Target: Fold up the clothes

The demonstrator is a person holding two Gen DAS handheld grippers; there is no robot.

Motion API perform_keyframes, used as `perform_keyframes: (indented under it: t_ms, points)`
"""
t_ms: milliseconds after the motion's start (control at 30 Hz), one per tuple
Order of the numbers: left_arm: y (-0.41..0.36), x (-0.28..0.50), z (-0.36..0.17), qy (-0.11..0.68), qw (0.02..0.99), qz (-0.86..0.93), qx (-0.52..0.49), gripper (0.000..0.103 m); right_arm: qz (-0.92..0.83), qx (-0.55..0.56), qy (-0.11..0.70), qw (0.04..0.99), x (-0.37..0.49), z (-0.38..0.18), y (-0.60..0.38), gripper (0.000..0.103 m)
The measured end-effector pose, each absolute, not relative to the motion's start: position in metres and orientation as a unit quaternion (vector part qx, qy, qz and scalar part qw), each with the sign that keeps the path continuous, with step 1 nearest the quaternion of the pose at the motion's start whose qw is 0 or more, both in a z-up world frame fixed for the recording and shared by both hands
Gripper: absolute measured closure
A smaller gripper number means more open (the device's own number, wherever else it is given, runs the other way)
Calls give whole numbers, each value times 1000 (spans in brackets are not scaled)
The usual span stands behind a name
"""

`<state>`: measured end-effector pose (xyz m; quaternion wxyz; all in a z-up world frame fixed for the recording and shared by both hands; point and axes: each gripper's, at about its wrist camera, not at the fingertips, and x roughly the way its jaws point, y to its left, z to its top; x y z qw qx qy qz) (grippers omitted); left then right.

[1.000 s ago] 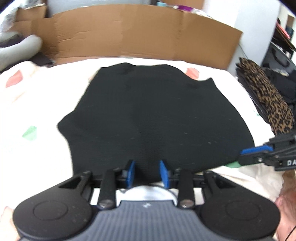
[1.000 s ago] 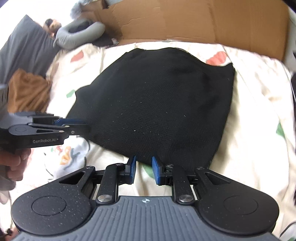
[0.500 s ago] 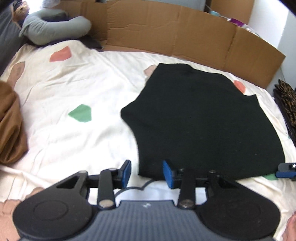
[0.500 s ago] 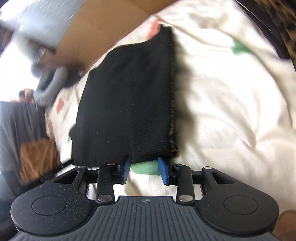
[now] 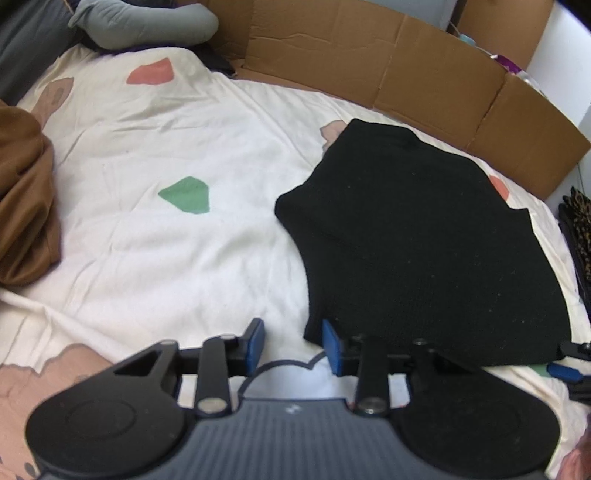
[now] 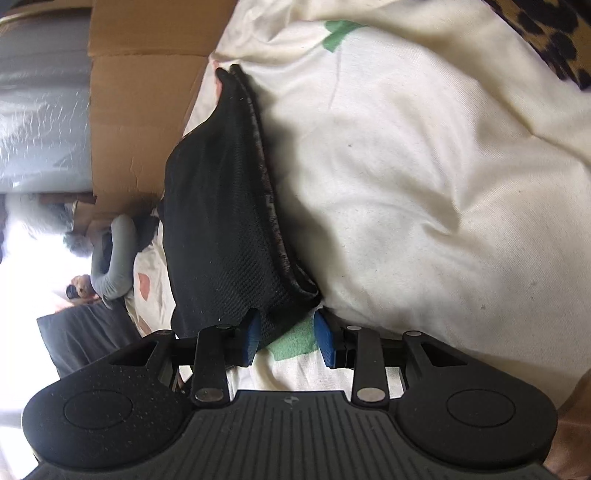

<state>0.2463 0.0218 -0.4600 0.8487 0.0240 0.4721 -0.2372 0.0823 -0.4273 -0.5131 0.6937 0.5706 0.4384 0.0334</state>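
Note:
A black knit garment (image 5: 424, 240) lies folded flat on the cream patterned sheet (image 5: 166, 266). In the left wrist view my left gripper (image 5: 293, 344) sits at its near left corner. The jaws are closing, with the corner's tip just inside the right pad (image 5: 330, 347) and not pinched. The right wrist view is rolled sideways. There my right gripper (image 6: 288, 339) stands open low over the sheet, and the garment's (image 6: 221, 221) other near corner reaches between its jaws by the left pad (image 6: 253, 336). The right gripper (image 5: 565, 369) also pokes in at the left wrist view's right edge.
A cardboard wall (image 5: 388, 66) runs along the far side of the bed. A grey pillow (image 5: 147, 22) lies at the far left and a brown garment (image 5: 22, 199) at the left edge. Leopard-print cloth (image 5: 581, 221) lies to the right.
My left gripper slid left along the near edge from the garment's middle to its left corner. My right gripper rolled onto its side, sank to the right near corner, and its jaws widened.

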Motion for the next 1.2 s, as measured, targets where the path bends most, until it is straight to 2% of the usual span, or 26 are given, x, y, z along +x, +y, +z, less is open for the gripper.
perform_keyframes:
  t_ms: [233,300,333,367,433,500,600,667,900,933,967,1033,1067,1200]
  points:
    - [21,253,-462,478,843,-248,-4,69,32,588,430,684,92,-516,-427,65]
    - [19,253,-462,479,842,-250,-4,69,37,581,429,691,90,-512,-429,74]
    - [19,253,-462,479,841,-252,-6,69,40,575,428,696,89,-510,-431,84]
    - [19,253,-462,480,840,-253,-7,69,44,570,428,700,88,-507,-432,89]
    - [19,254,-464,481,839,-254,-11,69,53,560,425,710,87,-501,-434,91]
    - [21,256,-466,485,837,-254,-19,69,65,548,423,719,85,-495,-434,91]
    - [24,258,-468,489,834,-254,-35,70,65,534,443,717,86,-498,-432,85]
    - [26,260,-469,492,831,-255,-46,70,63,537,446,713,87,-505,-430,69]
    - [30,261,-475,497,822,-268,-77,70,64,555,428,710,95,-513,-430,70]
    - [30,261,-476,497,821,-268,-83,71,64,556,426,711,96,-513,-430,71]
    - [31,262,-477,498,820,-268,-87,77,65,556,425,711,96,-513,-430,81]
    - [32,263,-478,503,816,-271,-90,94,63,560,423,710,96,-512,-431,90]
    - [32,263,-478,505,814,-273,-91,95,64,560,422,710,96,-512,-432,94]
    - [32,263,-475,511,810,-274,-94,97,69,539,424,725,100,-498,-430,96]
